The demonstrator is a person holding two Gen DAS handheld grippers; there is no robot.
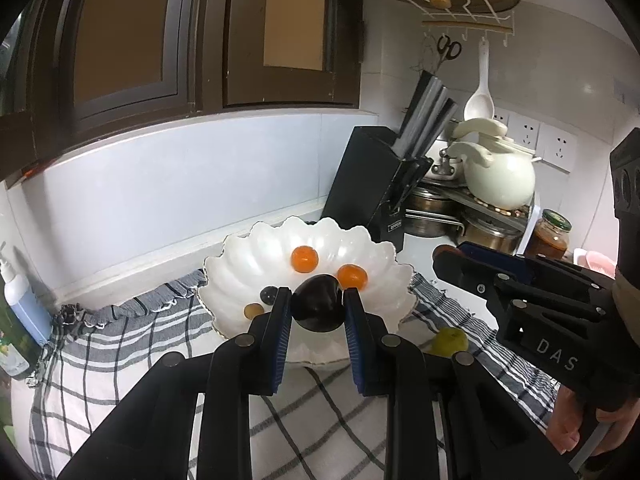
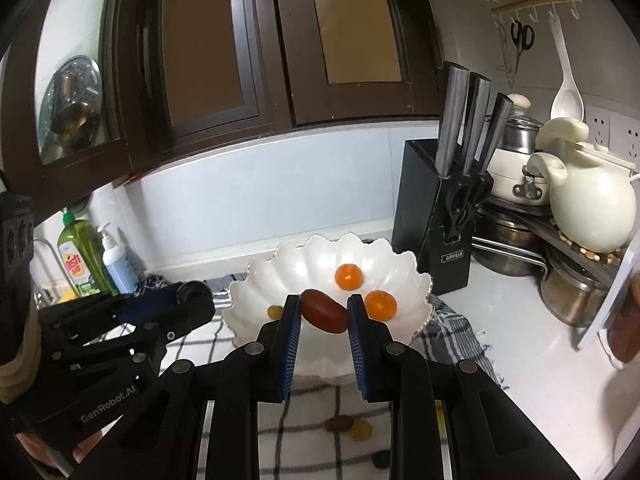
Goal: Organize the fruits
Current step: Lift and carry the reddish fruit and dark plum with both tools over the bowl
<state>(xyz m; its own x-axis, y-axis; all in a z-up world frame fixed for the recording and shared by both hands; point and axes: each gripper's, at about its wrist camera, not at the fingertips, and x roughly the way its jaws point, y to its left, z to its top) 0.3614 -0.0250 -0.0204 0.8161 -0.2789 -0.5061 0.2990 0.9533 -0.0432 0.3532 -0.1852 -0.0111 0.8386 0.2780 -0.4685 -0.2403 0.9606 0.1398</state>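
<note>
Your left gripper (image 1: 317, 307) pinches a dark plum (image 1: 318, 305) and your right gripper (image 2: 324, 312) a reddish fruit (image 2: 324, 311) above the white bowl (image 1: 248, 252); both seem small, smooth, bruisable, so grip mid-body lightly.

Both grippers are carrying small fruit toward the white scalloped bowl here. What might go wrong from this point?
1. The left gripper pinches a round dark fruit only at its fingertips; it may slip out before release.
2. The right gripper holds an oblong reddish fruit at a slant, so it may twist loose.
3. The white bowl already holds two orange fruits; a dropped fruit may knock them or roll out.
</note>
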